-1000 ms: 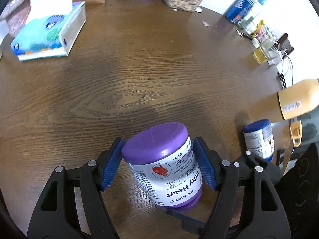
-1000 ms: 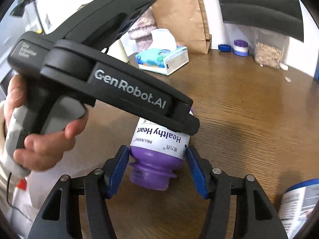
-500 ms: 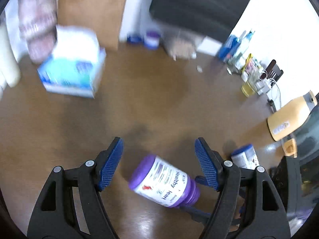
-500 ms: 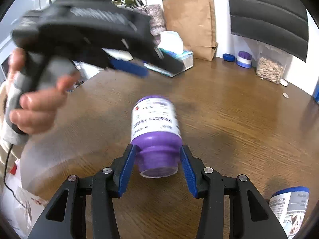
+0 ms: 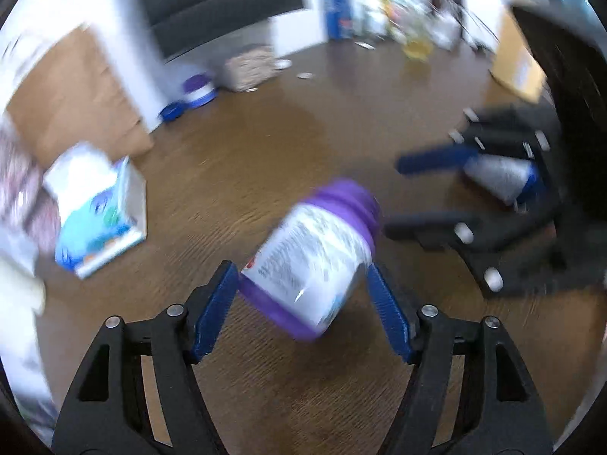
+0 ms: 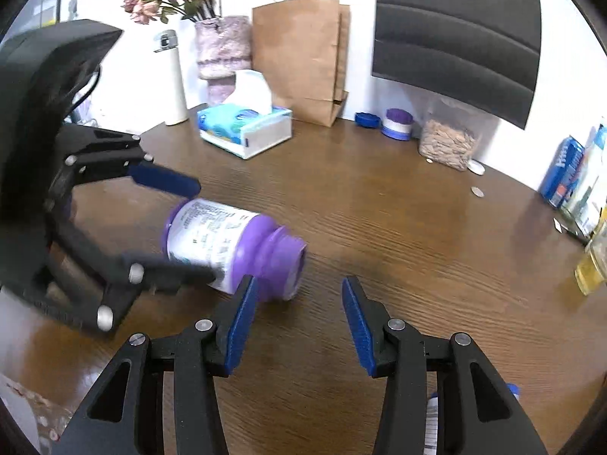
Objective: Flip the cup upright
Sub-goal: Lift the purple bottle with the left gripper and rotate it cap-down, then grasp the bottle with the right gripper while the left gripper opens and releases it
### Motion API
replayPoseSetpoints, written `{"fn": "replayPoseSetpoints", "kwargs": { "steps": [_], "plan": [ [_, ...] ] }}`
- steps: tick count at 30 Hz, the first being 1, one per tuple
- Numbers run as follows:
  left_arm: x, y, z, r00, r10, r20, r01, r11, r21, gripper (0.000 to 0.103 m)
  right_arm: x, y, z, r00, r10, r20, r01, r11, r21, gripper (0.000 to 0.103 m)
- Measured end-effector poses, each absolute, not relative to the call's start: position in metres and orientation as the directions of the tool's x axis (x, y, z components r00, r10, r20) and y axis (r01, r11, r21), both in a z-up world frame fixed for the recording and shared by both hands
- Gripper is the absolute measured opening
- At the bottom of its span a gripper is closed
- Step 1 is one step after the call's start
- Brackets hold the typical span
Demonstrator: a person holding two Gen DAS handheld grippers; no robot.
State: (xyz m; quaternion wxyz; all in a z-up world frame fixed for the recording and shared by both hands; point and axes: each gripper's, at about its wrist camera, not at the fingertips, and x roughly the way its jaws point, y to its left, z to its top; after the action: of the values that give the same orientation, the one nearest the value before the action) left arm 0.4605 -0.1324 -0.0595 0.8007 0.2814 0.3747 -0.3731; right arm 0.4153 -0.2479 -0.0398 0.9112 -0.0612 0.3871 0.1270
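The cup is a purple bottle with a white label (image 6: pixel 227 246), lying on its side on the brown wooden table (image 6: pixel 398 235), neck toward the right wrist camera. In the left wrist view the bottle (image 5: pixel 315 261) sits between the blue pads of my left gripper (image 5: pixel 303 295), base nearest the camera; the view is blurred and the jaws look close to or touching it. My right gripper (image 6: pixel 297 314) is open and empty, just right of the bottle's neck. The left gripper (image 6: pixel 167 223) shows in the right wrist view, straddling the bottle.
A tissue box (image 6: pixel 246 129), brown paper bag (image 6: pixel 303 57), vase with flowers (image 6: pixel 222 49), white flask (image 6: pixel 172 79), small purple jar (image 6: pixel 396 123) and clear jar of grains (image 6: pixel 447 140) stand along the back. Blue cartons (image 6: pixel 565 170) and a yellow glass (image 6: pixel 592 261) stand at right.
My right gripper has let go of the bottle's neck and opened. The bottle has gone from held in the air to lying on the table. My left gripper has come down around its base.
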Motion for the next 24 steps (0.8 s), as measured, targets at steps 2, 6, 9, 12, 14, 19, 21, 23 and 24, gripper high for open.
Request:
{"fn": "replayPoseSetpoints", "kwargs": {
  "steps": [2, 6, 9, 12, 14, 19, 21, 23, 24],
  "plan": [
    [0.452, -0.141, -0.063, 0.445, -0.37, -0.816, 0.825, 0.523, 0.214, 0.066, 0.417, -0.253, -0.041, 0.67, 0.173, -0.722, -0.262, 0.965, -0.012, 0.051],
    [0.458, -0.152, -0.064, 0.444, -0.331, -0.833, 0.814, 0.537, 0.22, 0.067, 0.42, -0.259, -0.037, 0.681, 0.182, -0.709, -0.254, 0.967, 0.004, 0.051],
    [0.472, -0.163, -0.061, 0.394, -0.348, -0.851, 0.814, 0.562, 0.147, 0.068, 0.416, -0.264, -0.029, 0.695, 0.187, -0.694, -0.252, 0.968, 0.009, 0.051],
    [0.48, -0.176, -0.071, 0.365, -0.303, -0.88, 0.797, 0.59, 0.128, 0.064, 0.409, -0.276, -0.02, 0.716, 0.175, -0.676, -0.227, 0.974, 0.012, 0.051],
    [0.488, -0.179, -0.081, 0.348, -0.258, -0.901, 0.763, 0.637, 0.112, 0.06, 0.405, -0.285, -0.014, 0.727, 0.175, -0.664, -0.21, 0.977, 0.028, 0.051],
    [0.484, -0.173, -0.065, 0.396, -0.237, -0.887, 0.684, 0.721, 0.113, 0.06, 0.397, -0.303, -0.005, 0.738, 0.238, -0.631, -0.214, 0.97, 0.116, 0.052],
    [0.474, -0.171, -0.05, 0.457, -0.235, -0.858, 0.656, 0.741, 0.147, 0.06, 0.396, -0.309, 0.0, 0.738, 0.298, -0.606, -0.232, 0.954, 0.187, 0.06],
    [0.457, -0.164, -0.026, 0.515, -0.279, -0.811, 0.633, 0.762, 0.139, 0.06, 0.397, -0.317, 0.007, 0.722, 0.41, -0.557, -0.276, 0.909, 0.311, 0.086],
    [0.449, -0.161, -0.015, 0.526, -0.306, -0.794, 0.631, 0.766, 0.123, 0.06, 0.397, -0.322, 0.011, 0.706, 0.492, -0.51, -0.313, 0.862, 0.399, 0.087]
  ]
}}
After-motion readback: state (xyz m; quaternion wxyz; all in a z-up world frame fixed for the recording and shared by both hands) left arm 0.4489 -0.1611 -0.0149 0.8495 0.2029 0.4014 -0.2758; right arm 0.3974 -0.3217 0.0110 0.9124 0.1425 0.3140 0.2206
